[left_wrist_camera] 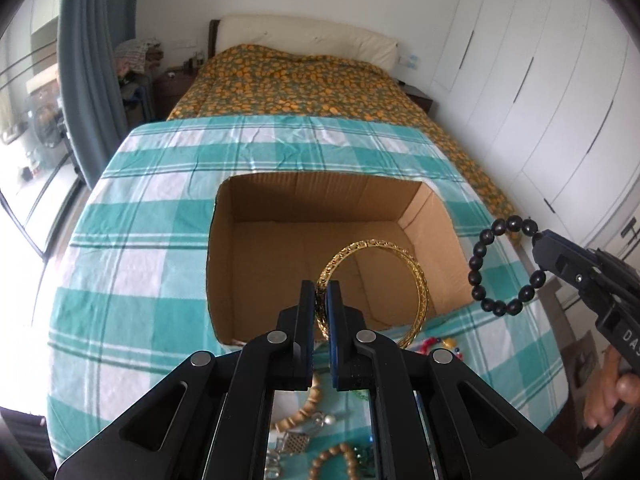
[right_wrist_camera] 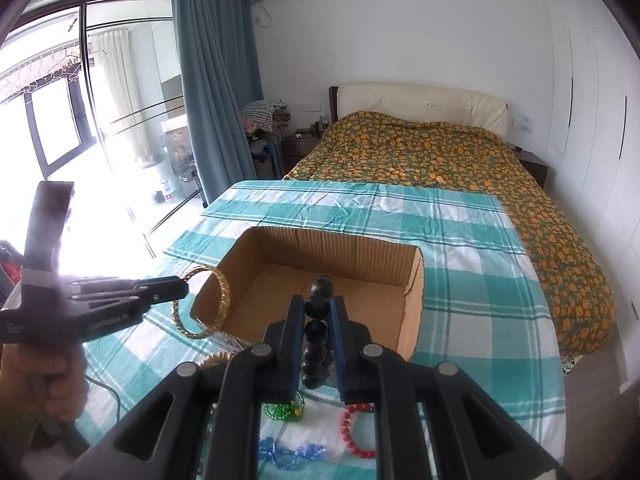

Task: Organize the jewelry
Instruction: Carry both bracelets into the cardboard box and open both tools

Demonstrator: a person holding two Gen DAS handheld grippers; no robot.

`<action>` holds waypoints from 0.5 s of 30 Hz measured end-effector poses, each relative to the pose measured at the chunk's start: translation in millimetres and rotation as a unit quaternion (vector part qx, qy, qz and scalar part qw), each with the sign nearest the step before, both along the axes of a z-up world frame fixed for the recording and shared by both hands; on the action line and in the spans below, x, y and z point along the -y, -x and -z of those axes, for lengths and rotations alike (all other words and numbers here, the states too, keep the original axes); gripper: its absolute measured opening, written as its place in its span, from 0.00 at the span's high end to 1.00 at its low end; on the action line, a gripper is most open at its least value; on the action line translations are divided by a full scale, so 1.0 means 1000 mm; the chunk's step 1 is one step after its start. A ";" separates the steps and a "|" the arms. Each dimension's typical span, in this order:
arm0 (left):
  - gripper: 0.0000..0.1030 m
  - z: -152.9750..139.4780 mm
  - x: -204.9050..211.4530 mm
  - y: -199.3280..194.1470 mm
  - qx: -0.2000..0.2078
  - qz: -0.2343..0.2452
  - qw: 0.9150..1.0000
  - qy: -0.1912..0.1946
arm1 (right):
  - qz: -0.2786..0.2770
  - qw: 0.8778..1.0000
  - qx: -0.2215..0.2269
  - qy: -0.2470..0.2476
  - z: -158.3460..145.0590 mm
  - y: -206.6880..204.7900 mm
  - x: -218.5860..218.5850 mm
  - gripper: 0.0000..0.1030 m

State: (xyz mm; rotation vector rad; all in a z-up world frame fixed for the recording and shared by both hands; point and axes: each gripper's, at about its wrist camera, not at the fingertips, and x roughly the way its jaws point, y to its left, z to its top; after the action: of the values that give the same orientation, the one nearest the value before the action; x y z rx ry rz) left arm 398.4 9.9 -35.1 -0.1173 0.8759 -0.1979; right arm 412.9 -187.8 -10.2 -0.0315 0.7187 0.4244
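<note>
My left fingers (left_wrist_camera: 321,294) are pinching the stiff gold bangle's (left_wrist_camera: 376,280) rim, my right fingers (right_wrist_camera: 316,312) the floppy black bead bracelet (right_wrist_camera: 318,332), both near the cardboard box (left_wrist_camera: 320,248)

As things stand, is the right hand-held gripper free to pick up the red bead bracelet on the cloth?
Probably not yet. The right hand-held gripper is shut on the black bead bracelet, held above the checked cloth. The red bead bracelet lies uncovered below it, but the jaws are occupied.
</note>
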 end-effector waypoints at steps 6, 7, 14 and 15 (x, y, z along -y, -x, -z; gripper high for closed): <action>0.97 0.040 0.006 -0.042 -0.042 -0.017 0.999 -0.003 | -0.013 0.999 -0.043 0.000 0.038 -0.050 -0.022 0.87; 0.96 0.045 0.007 -0.046 -0.046 -0.017 0.999 -0.006 | -0.016 0.999 -0.047 0.001 0.043 -0.055 -0.025 0.87; 0.36 0.060 0.011 -0.051 -0.046 -0.041 0.996 -0.057 | 0.031 0.999 -0.015 0.024 0.054 -0.063 -0.017 0.45; 0.21 0.059 0.009 -0.045 -0.032 -0.049 0.996 -0.067 | 0.038 0.999 -0.005 0.022 0.051 -0.059 -0.013 0.45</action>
State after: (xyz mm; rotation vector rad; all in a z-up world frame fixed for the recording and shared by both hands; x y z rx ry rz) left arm 443.4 0.8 -93.8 -0.0420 0.9420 -0.0440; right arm 471.7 -174.7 -61.4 -0.0434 0.7376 0.3369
